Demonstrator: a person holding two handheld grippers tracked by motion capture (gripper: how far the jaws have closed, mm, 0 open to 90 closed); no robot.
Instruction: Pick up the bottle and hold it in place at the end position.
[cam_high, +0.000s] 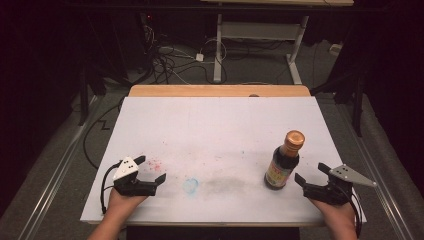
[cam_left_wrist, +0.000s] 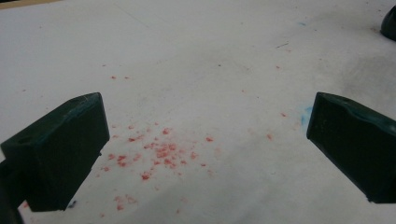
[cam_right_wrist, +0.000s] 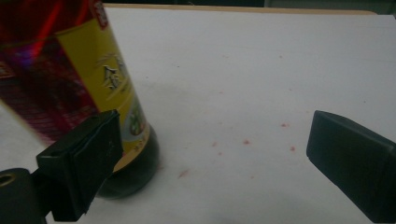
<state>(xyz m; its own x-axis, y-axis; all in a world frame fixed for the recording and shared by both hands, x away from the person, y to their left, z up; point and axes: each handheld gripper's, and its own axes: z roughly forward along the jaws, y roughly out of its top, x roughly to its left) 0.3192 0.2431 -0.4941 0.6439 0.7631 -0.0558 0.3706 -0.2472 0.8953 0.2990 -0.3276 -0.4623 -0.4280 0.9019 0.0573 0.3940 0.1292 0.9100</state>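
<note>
A dark sauce bottle (cam_high: 283, 163) with an orange cap and a yellow-red label stands upright on the white table (cam_high: 215, 125), right of the middle. My right gripper (cam_high: 311, 173) rests just to its right, open, with nothing between its jaws. In the right gripper view the bottle (cam_right_wrist: 79, 88) looms at the left, beside the left jaw and outside the gap. My left gripper (cam_high: 150, 169) lies near the front left of the table, open and empty. Its jaws frame red specks (cam_left_wrist: 161, 151) on the table surface in the left gripper view.
Red specks (cam_high: 155, 164), a blue smudge (cam_high: 190, 185) and a grey smear mark the white surface between my hands. A wooden edge (cam_high: 220, 90) borders the table's far side. Beyond it are cables on the floor and another table's white legs (cam_high: 218, 47).
</note>
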